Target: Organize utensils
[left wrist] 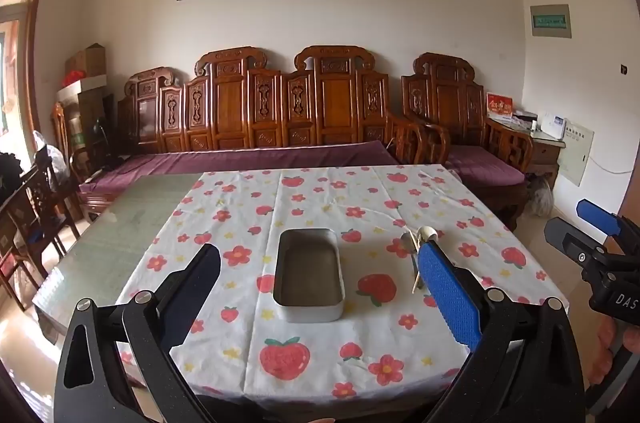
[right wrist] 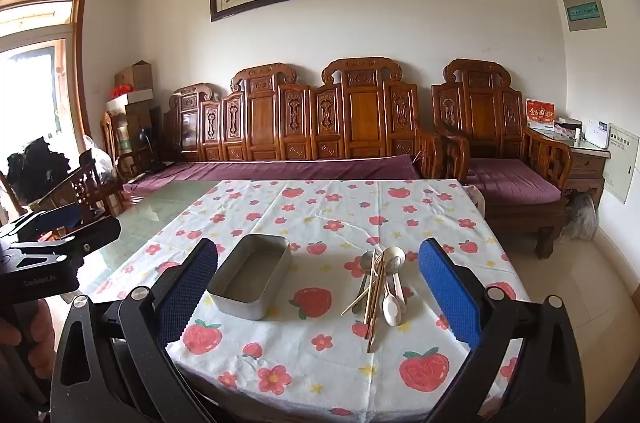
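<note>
Strawberry-print cloth point(right wrist: 328, 215) over a table. Near middle, an open metal tin point(right wrist: 250, 281), nothing inside. Right of it, apart, a heap of spoons point(right wrist: 391, 307) and chopsticks point(right wrist: 374, 297). Left gripper point(left wrist: 320, 283) and right gripper point(right wrist: 318, 283) spread wide, holding nothing.

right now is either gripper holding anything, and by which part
Nothing is held. The left gripper and right gripper both stand open and empty above the table; the spoons and chopsticks lie untouched beside the empty metal tin.
</note>
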A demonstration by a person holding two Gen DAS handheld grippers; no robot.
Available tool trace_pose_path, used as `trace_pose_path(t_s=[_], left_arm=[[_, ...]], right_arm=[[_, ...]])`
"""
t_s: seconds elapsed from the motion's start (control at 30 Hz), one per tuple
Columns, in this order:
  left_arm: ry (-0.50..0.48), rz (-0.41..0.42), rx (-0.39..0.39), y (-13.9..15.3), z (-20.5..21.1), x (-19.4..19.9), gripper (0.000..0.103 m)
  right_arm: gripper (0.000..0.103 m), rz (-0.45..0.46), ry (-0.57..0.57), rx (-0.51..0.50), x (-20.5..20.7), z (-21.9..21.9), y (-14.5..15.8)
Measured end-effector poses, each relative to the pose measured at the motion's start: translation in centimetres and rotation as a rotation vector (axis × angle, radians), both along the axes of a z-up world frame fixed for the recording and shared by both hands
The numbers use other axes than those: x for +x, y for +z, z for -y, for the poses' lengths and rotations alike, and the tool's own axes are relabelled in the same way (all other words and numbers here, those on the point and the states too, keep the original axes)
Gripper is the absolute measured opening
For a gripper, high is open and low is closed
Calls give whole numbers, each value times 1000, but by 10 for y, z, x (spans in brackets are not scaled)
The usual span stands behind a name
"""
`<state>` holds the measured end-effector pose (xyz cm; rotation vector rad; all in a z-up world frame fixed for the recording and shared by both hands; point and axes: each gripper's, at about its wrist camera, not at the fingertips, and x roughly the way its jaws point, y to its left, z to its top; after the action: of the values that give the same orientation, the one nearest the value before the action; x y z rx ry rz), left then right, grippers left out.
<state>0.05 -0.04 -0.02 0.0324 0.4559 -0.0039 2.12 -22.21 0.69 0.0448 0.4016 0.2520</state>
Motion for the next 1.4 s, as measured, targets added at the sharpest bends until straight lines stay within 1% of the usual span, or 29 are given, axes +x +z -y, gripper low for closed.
trace_pose_path(t_s=[0.17,0.73,1.4], left_arm=[[-2,11,-13,0,-1,-1,96],[1,14,-11,8,1,-2,96],[1,16,-11,8,1,-2,96]], right_arm=[[101,-1,-1,-3,0,0,1],[101,1,-2,-5,0,-1,0],[101,3,-1,-3,-1,0,3]])
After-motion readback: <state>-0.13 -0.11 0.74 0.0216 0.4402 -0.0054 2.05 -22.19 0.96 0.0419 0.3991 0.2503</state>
